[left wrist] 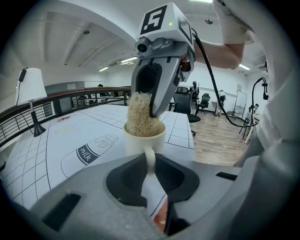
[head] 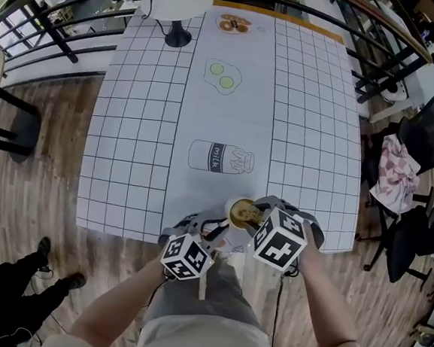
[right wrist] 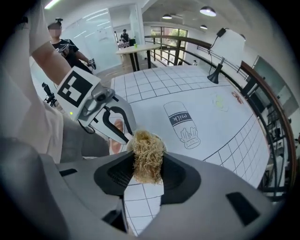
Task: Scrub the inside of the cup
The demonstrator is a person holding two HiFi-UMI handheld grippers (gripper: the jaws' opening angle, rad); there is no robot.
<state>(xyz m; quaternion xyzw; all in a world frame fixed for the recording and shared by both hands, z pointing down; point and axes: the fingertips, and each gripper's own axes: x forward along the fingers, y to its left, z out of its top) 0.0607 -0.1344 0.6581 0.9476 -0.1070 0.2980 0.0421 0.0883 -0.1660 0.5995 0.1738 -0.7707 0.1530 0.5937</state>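
Note:
A cream cup [head: 241, 213] stands at the near edge of the table, close to my body. My left gripper [head: 213, 233] is shut on the cup's handle [left wrist: 150, 161], which shows pinched between its jaws in the left gripper view. My right gripper [head: 253, 214] points steeply down over the cup and is shut on a tan fibrous scrub pad [right wrist: 147, 157]. In the left gripper view the pad [left wrist: 138, 115] fills the cup's mouth [left wrist: 143, 136] and stands above the rim, with the right gripper [left wrist: 144, 107] over it. The inside of the cup is hidden by the pad.
The table wears a white grid cloth [head: 138, 124] with drawn pictures: a milk bottle [head: 220, 157], fried eggs [head: 223, 76]. A lamp [head: 176, 7] stands at the far end. Black chairs [head: 423, 149] sit to the right, railings run behind, and a person's legs [head: 19, 272] show lower left.

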